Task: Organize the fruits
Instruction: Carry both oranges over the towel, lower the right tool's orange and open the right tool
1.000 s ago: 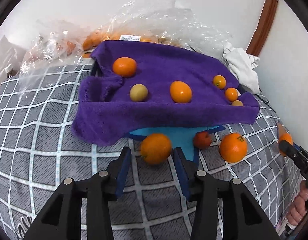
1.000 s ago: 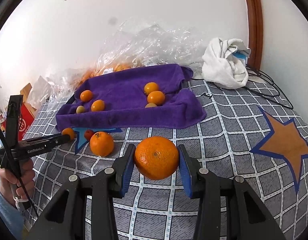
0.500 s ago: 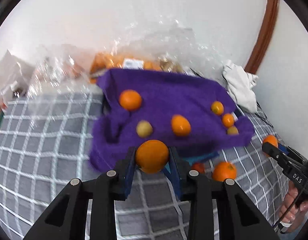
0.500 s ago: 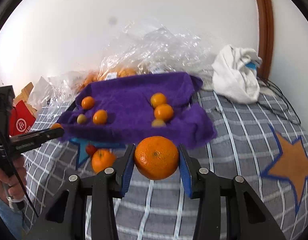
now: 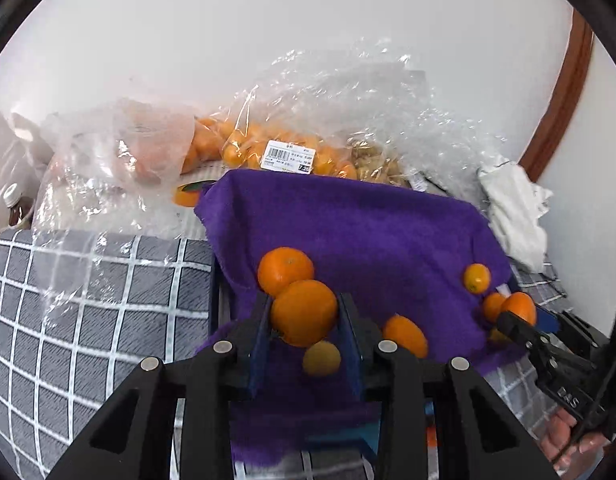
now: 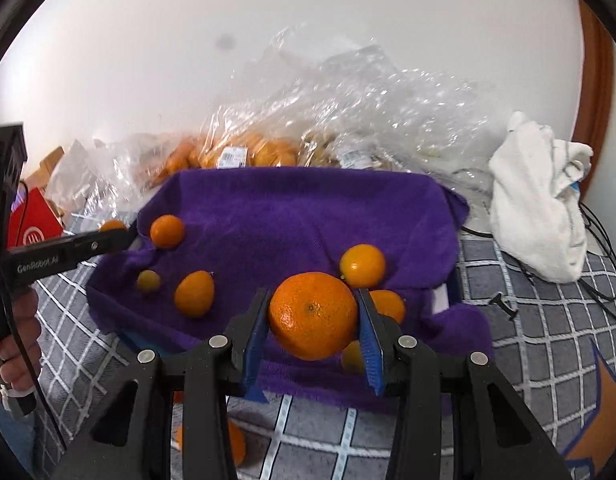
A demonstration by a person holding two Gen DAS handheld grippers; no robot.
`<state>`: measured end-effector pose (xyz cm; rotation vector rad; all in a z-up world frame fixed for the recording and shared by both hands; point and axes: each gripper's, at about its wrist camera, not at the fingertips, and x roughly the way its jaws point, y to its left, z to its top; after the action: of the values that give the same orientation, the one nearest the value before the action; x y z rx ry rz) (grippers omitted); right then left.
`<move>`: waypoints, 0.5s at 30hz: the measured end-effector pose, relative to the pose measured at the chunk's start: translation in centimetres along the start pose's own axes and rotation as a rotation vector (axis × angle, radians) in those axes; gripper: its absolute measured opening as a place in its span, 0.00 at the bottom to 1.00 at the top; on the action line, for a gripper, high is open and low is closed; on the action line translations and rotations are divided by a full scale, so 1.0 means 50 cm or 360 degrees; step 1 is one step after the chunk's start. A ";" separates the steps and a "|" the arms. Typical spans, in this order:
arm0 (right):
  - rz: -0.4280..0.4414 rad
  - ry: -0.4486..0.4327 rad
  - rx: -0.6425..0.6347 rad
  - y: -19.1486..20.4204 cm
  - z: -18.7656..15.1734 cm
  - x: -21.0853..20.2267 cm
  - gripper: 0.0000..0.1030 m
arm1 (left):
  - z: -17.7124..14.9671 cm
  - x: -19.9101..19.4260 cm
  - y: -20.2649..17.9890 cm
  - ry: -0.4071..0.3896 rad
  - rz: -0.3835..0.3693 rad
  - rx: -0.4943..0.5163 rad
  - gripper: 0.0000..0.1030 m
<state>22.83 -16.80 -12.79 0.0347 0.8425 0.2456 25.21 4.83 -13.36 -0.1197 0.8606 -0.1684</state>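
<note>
A grey bed cover with a white grid carries everything; its near stretch lies bare. A fuzzy purple towel is draped across the middle, its far edge against crinkled clear plastic bags along the wall. A crumpled white cloth sits at the far right edge. The right gripper clamps a dimpled round orange above the towel's near edge. The left gripper clamps a smaller smooth mandarin over the towel's near left part.
</note>
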 end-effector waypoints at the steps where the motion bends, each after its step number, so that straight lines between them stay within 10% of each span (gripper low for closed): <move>1: 0.0001 0.0012 -0.0010 0.003 0.001 0.008 0.41 | -0.001 0.011 -0.003 0.0006 0.0031 0.0014 0.30; 15: -0.0070 0.0105 -0.0103 0.017 -0.009 0.061 0.41 | -0.021 0.059 -0.004 -0.0003 0.0053 0.0055 0.30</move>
<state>24.30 -15.29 -15.23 -0.0523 0.8993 0.2336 26.27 4.01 -16.17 -0.0733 0.8570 -0.1518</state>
